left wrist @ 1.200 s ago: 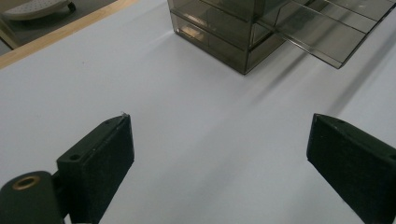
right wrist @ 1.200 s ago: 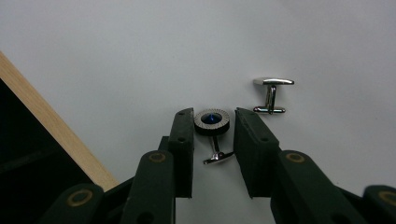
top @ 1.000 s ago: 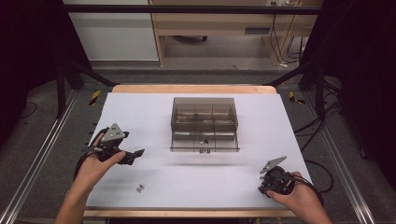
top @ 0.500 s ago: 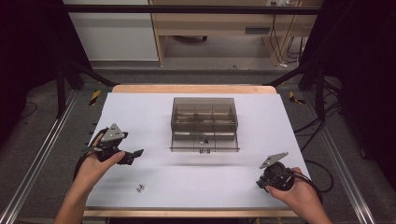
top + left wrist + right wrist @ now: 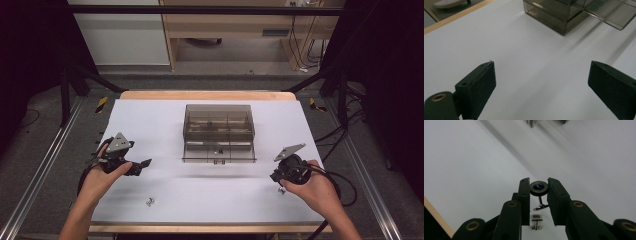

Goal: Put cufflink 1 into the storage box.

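Note:
My right gripper is shut on a round cufflink with a dark milled rim and a blue centre. Its silver post and toggle hang between the pads, above the white table. A second, square-faced cufflink lies on the table just beneath; in the high view this cufflink sits by the right hand, under the right gripper. My left gripper stands open over bare table, nothing between its fingers; in the high view the left gripper is at the left and points right. A smoky clear compartment box sits mid-table.
Another small cufflink lies near the front edge, left of centre. The compartment box has a clear flap lying open at its front. A white sheet covers the table, with dark metal frame rails at both sides.
My right gripper has lifted off the table and moved away from the front edge toward the box, cufflink still in its jaws. The left gripper has stayed put.

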### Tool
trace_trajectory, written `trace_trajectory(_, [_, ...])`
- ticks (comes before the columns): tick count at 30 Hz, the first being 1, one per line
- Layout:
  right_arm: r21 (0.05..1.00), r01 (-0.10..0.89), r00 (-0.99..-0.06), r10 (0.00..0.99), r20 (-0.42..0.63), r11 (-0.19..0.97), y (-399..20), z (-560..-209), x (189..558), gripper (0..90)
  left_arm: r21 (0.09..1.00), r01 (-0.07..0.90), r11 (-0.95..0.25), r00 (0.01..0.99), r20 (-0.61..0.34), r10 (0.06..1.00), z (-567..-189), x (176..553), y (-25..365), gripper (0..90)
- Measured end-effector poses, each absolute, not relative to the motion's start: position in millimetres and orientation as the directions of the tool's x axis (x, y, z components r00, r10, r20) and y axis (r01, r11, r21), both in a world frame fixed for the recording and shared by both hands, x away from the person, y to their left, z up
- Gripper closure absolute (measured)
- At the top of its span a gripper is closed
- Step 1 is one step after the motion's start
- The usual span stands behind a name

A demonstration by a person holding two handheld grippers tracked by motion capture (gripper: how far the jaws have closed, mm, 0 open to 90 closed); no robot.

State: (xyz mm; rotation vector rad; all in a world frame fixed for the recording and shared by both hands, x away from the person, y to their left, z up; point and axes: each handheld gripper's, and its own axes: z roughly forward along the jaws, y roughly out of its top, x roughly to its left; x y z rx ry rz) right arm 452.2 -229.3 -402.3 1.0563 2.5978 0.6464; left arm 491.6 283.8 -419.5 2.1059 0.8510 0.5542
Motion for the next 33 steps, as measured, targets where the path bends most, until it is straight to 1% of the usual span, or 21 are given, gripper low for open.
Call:
trace_trajectory(3, [0.502,0.581,-0.705,0.705,-0.083,0.64,-227,-399,460,73.3,0.799,0.385,-0.461,0.664,0.107,0.74,-422,492,283,6.7])
trace_trajectory(8, [0.504,0.576,-0.709,0.7,-0.083,0.643,-222,-396,472,73.3,0.789,0.396,-0.47,0.665,0.106,0.739,-429,495,283,6.5])
trace_trajectory(11, [0.501,0.564,-0.715,0.692,-0.103,0.657,-218,-391,477,73.4,0.786,0.398,-0.473,0.663,0.11,0.741,-429,496,284,6.4])
trace_trajectory(16, [0.534,0.545,-0.712,0.693,-0.113,0.647,-215,-380,485,73.3,0.779,0.407,-0.477,0.658,0.112,0.745,-432,496,285,6.4])
trace_trajectory(19, [0.545,0.53,-0.714,0.689,-0.128,0.65,-212,-371,488,73.3,0.765,0.408,-0.498,0.653,0.137,0.745,-433,496,285,6.4])
trace_trajectory(33, [0.602,0.481,-0.711,0.685,-0.157,0.637,-202,-334,498,73.4,0.753,0.417,-0.51,0.666,0.128,0.735,-436,498,285,6.3])
